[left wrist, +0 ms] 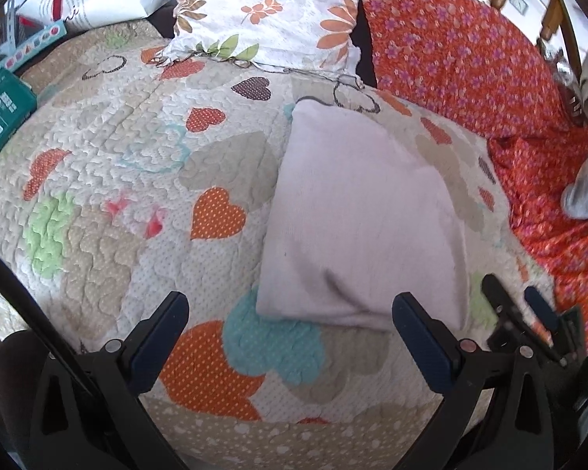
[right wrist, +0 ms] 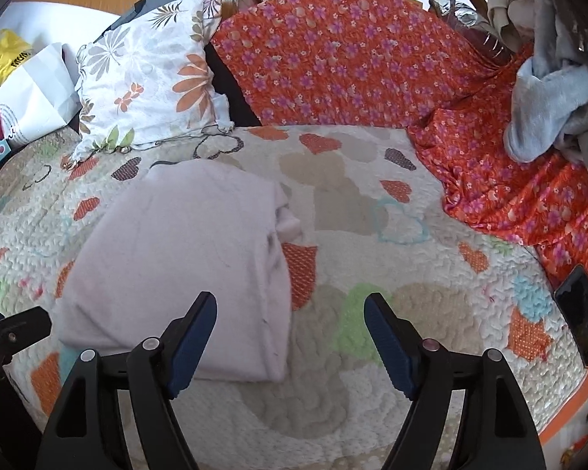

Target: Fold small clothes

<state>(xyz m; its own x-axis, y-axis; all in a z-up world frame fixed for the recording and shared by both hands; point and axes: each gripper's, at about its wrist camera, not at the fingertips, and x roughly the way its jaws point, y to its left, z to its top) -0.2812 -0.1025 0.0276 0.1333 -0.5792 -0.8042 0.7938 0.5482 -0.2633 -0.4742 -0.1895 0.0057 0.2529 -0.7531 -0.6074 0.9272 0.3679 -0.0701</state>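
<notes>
A pale pink garment [left wrist: 356, 215] lies folded into a rectangle on the heart-patterned quilt [left wrist: 137, 156]. It also shows in the right wrist view [right wrist: 184, 258], with its layered edges on the right side. My left gripper [left wrist: 290, 337] is open and empty, just in front of the garment's near edge. My right gripper [right wrist: 290, 337] is open and empty, its left finger [right wrist: 192, 344] over the garment's near right corner. The right gripper [left wrist: 525, 313] shows at the lower right of the left wrist view.
A floral pillow [right wrist: 153, 74] stands at the back. An orange flowered cloth [right wrist: 352, 58] covers the back and right. Grey clothes [right wrist: 552, 117] lie heaped at the far right. A black phone [right wrist: 580, 313] lies at the quilt's right edge. A teal box [left wrist: 0, 113] sits left.
</notes>
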